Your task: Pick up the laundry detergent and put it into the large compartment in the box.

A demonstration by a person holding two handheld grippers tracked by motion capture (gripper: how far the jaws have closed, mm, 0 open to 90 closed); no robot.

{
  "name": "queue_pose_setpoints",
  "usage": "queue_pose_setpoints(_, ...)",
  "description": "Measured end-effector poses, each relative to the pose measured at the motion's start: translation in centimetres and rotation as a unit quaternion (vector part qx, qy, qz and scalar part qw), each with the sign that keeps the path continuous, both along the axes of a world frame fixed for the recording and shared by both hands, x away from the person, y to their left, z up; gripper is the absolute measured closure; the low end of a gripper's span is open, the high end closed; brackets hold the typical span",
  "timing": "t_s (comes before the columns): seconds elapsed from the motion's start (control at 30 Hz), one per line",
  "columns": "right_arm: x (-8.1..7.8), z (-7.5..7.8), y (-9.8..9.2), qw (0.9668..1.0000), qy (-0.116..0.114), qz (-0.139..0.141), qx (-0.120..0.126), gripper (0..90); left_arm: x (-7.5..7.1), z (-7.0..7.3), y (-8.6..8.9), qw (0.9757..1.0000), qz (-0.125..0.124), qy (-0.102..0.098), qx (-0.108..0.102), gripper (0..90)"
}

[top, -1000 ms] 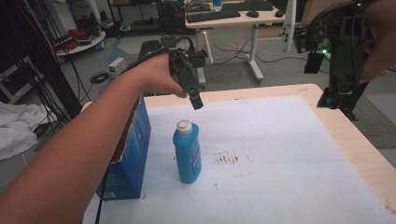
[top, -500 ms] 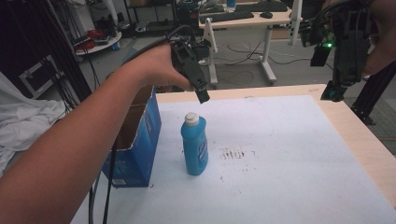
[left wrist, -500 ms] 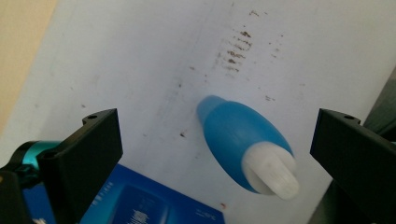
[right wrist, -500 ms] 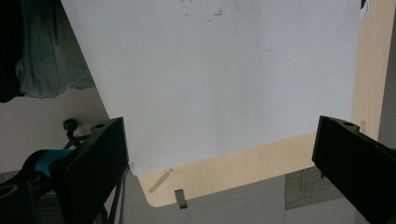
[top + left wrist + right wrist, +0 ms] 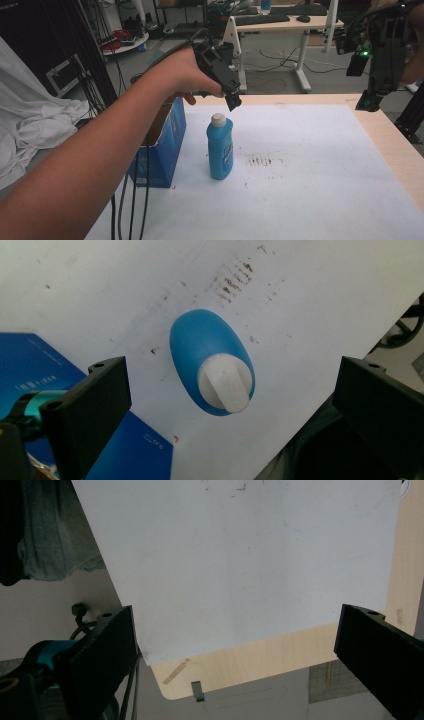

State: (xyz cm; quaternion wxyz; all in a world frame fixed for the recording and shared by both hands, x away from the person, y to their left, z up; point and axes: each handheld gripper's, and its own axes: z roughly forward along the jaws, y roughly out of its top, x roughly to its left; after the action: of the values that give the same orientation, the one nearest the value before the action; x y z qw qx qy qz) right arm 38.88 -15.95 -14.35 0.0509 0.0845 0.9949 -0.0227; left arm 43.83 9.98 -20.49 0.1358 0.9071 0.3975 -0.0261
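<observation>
The left gripper hovers above the upright blue bottle, jaws spread wide and empty; the right gripper, likewise wide and empty, hangs over the table's far corner.

No legible text; blue bottle label blurred; blue box print too small.

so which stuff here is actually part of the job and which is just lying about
In the job:
- blue bottle with white cap, upright on the table
- left tongs, open above the cap

Lying about:
- blue box beside the bottle
- right tongs, open, off at the table's far corner
- brown stains
</observation>
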Motion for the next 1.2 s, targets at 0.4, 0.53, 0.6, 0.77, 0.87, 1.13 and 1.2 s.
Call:
queue_pose_setpoints(0.4, -0.4, 0.2, 0.0, 1.0000, -0.004, 0.003, 0.001, 2.6, -0.5, -2.3, -0.2, 0.9974, 0.068, 0.007, 0.023, 2.2)
queue_pose_setpoints(0.53, -0.4, 0.2, -0.2, 1.0000, -0.004, 0.001, -0.001, 2.6, -0.4, -2.9, -0.3, 0.9968, 0.077, 0.012, 0.020, 2.2)
queue_pose_setpoints(0.6, -0.4, 0.2, -0.1, 1.0000, -0.004, 0.000, -0.002, 2.6, -0.4, -3.6, -0.6, 0.9966, 0.079, 0.013, 0.022, 2.2)
queue_pose_setpoints(0.77, -0.3, -0.1, 0.2, 1.0000, -0.003, 0.001, -0.003, 2.6, -0.4, -4.6, -0.7, 0.9960, 0.081, 0.022, 0.031, 2.2)
queue_pose_setpoints(0.87, -0.2, -0.2, 0.4, 1.0000, -0.001, 0.007, -0.004, 2.6, -0.5, -5.3, -0.8, 0.9953, 0.088, 0.025, 0.032, 2.2)
queue_pose_setpoints(1.13, -0.1, -0.7, 0.8, 0.9999, 0.000, 0.011, 0.000, 2.6, -0.6, -6.6, -0.9, 0.9935, 0.105, 0.023, 0.036, 2.2)
queue_pose_setpoints(1.2, -0.1, -0.7, 0.9, 0.9999, 0.000, 0.011, 0.000, 2.6, -0.6, -6.9, -1.0, 0.9928, 0.109, 0.020, 0.046, 2.2)
